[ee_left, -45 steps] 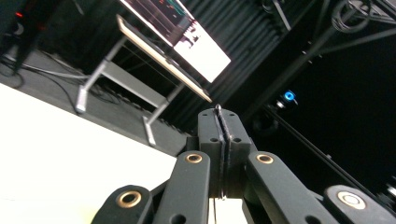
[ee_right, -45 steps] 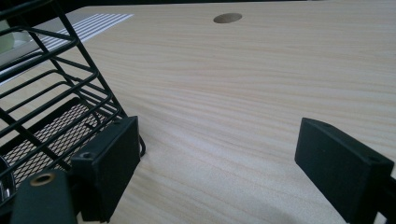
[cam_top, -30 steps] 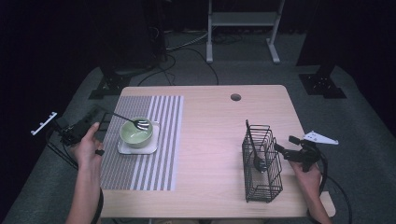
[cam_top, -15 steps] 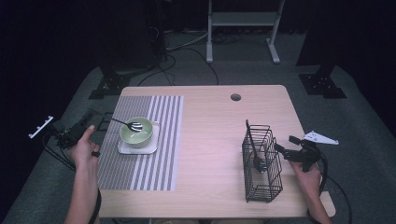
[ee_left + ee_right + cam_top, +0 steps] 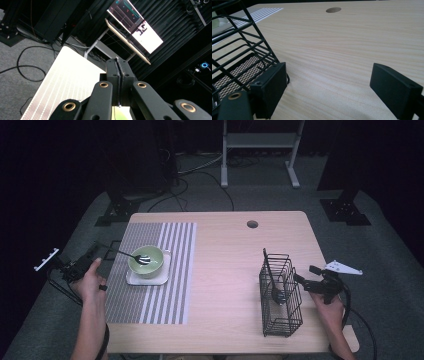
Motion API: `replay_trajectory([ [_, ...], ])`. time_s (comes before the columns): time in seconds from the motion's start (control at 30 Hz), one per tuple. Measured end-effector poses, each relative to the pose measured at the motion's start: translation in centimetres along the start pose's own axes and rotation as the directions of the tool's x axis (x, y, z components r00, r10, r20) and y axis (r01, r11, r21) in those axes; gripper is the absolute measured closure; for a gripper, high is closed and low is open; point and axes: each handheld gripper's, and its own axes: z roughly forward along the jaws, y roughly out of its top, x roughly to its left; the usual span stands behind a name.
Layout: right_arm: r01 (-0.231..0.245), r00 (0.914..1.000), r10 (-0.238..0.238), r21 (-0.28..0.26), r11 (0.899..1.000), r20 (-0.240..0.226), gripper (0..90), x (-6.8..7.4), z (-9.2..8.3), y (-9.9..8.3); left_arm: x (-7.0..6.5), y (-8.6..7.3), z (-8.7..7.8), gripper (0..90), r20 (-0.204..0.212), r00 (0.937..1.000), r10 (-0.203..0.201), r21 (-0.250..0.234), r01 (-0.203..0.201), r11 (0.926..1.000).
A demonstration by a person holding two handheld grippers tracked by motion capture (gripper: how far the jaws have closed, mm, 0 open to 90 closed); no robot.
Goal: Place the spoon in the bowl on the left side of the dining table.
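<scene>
At the table's left edge my left gripper [image 5: 106, 252] is shut on the handle of a metal spoon [image 5: 134, 255]. The spoon's head rests in a green bowl [image 5: 152, 266] on a small white square plate [image 5: 135, 280]. In the left gripper view the jaws [image 5: 117, 62] are pressed together, with a thin metal edge of the spoon [image 5: 116, 59] between them. My right gripper [image 5: 306, 275] stands open just right of a black wire basket [image 5: 281, 306]. In the right gripper view its jaws [image 5: 329, 86] are wide apart over bare wood, with the basket [image 5: 234, 57] to their left.
A striped placemat [image 5: 165, 295] lies under the plate on the wooden table [image 5: 225, 270]. A dark utensil [image 5: 270, 275] stands in the basket. A round cable hole [image 5: 252, 224] is near the far edge. Stands and cables are on the floor beyond.
My left gripper has drawn back left and sunk a little, and the spoon now lies lower, with its head in the bowl. The right gripper has stayed still.
</scene>
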Motion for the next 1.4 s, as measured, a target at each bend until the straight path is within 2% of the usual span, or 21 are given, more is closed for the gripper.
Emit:
replay_trajectory([
  [0.57, -0.001, 1.0000, 0.001, 0.000, 1.000, -0.002, 13.0, 0.0, 0.0, 0.0, 1.0, -1.2, 0.4, 89.7, -0.039, 0.9992, 0.000, 0.020, 0.001, 0.9998],
  [1.4, -0.004, 1.0000, 0.004, 0.001, 1.000, -0.004, 13.0, 0.0, 0.0, 0.0, 1.6, -2.5, 1.1, 89.7, -0.052, 0.9986, 0.001, 0.040, 0.001, 0.9992],
])
